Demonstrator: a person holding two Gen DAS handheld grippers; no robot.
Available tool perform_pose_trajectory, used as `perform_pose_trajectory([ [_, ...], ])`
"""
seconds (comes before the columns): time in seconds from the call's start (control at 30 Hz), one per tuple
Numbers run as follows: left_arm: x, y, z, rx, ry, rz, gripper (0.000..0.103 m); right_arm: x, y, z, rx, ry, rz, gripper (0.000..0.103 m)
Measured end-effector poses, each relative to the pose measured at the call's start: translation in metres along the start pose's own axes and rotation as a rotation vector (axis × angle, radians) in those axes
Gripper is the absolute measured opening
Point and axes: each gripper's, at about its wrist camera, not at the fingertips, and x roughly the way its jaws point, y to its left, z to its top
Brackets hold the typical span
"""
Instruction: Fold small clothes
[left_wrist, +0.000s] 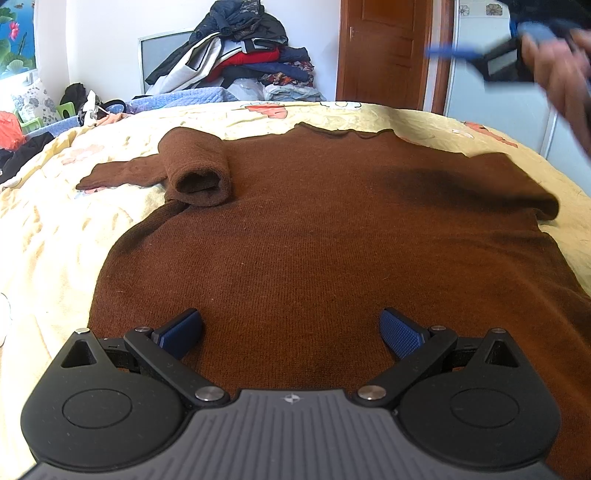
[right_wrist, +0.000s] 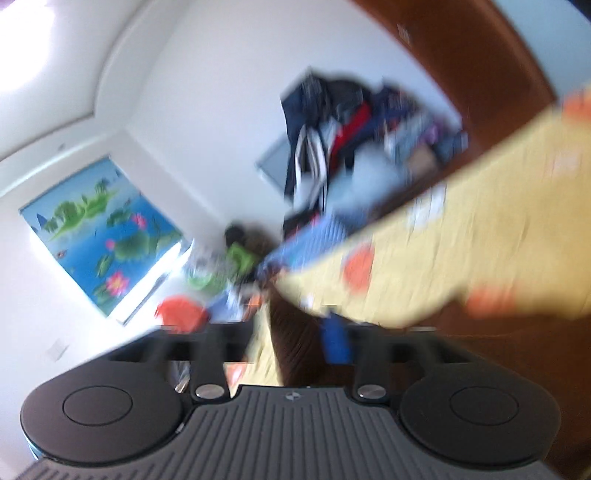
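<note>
Hovering left gripper (left_wrist: 291, 334), jaws wide, over near hem of brown sweater (left_wrist: 332, 240) | right gripper (right_wrist: 295, 343) blurred, opening unclear | no legible writing

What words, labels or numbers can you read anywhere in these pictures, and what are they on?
No readable text.
The left gripper body bears only a small emblem, no letters.
The brown sweater, yellow bedspread and clothes pile show no lettering.
The lotus poster is a picture only; the right wrist view is motion-blurred.
</note>
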Motion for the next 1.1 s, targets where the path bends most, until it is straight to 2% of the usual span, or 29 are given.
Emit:
perform_pose_trajectory([
  [0.1,-0.002,0.001,0.0,0.005,-0.001,-0.003,0.103,-0.008,-0.007,-0.047,0.0,0.053,0.008,0.075],
  [0.17,-0.006,0.003,0.004,0.008,-0.008,-0.015,0.103,-0.023,-0.006,-0.088,-0.035,0.075,-0.059,0.076],
  [0.23,-0.012,0.007,0.019,-0.01,-0.05,-0.07,0.103,-0.05,-0.024,-0.112,-0.051,0.081,-0.149,0.076],
  [0.33,-0.004,0.009,0.06,-0.047,-0.102,-0.136,0.103,-0.081,-0.061,-0.13,-0.032,0.082,-0.266,0.076],
  [0.37,0.003,0.009,0.073,-0.06,-0.107,-0.143,0.103,-0.088,-0.07,-0.135,-0.01,0.079,-0.284,0.072],
  [0.43,0.031,0.013,0.098,-0.112,-0.073,-0.135,0.103,-0.104,-0.084,-0.146,-0.009,0.038,-0.25,0.071],
  [0.5,0.065,0.022,0.115,-0.209,0.013,-0.1,0.103,-0.104,-0.08,-0.15,-0.044,0.025,-0.25,0.074],
  [0.6,0.107,0.033,0.127,-0.353,0.141,-0.147,0.102,-0.097,-0.073,-0.152,-0.073,0.024,-0.248,0.08],
  [0.63,0.117,0.032,0.129,-0.367,0.155,-0.136,0.097,-0.095,-0.073,-0.151,-0.076,0.024,-0.242,0.081],
  [0.67,0.119,0.028,0.132,-0.34,0.133,-0.092,0.08,-0.096,-0.076,-0.152,-0.075,0.023,-0.235,0.082],
  [0.7,0.122,0.022,0.135,-0.299,0.124,-0.052,0.06,-0.096,-0.077,-0.152,-0.071,0.021,-0.227,0.082],
  [0.73,0.126,0.015,0.137,-0.257,0.124,-0.009,0.025,-0.097,-0.078,-0.152,-0.066,0.019,-0.219,0.083],
  [0.77,0.13,0.014,0.14,-0.241,0.127,0.009,0.01,-0.097,-0.079,-0.152,-0.063,0.018,-0.212,0.084],
  [0.83,0.13,0.02,0.147,-0.257,0.122,0.004,0.006,-0.095,-0.078,-0.151,-0.067,0.018,-0.208,0.085],
  [0.87,0.125,0.023,0.151,-0.251,0.102,0.024,0.006,-0.095,-0.077,-0.152,-0.073,0.02,-0.208,0.086],
  [0.97,0.113,0.033,0.159,-0.208,-0.001,0.142,0.005,-0.092,-0.075,-0.152,-0.086,0.025,-0.203,0.089],
  [1.03,0.11,0.048,0.162,-0.194,-0.03,0.222,0.005,-0.092,-0.075,-0.152,-0.086,0.024,-0.2,0.09],
  [1.1,0.108,0.062,0.163,-0.19,-0.032,0.244,0.005,-0.092,-0.076,-0.152,-0.085,0.024,-0.197,0.091],
])
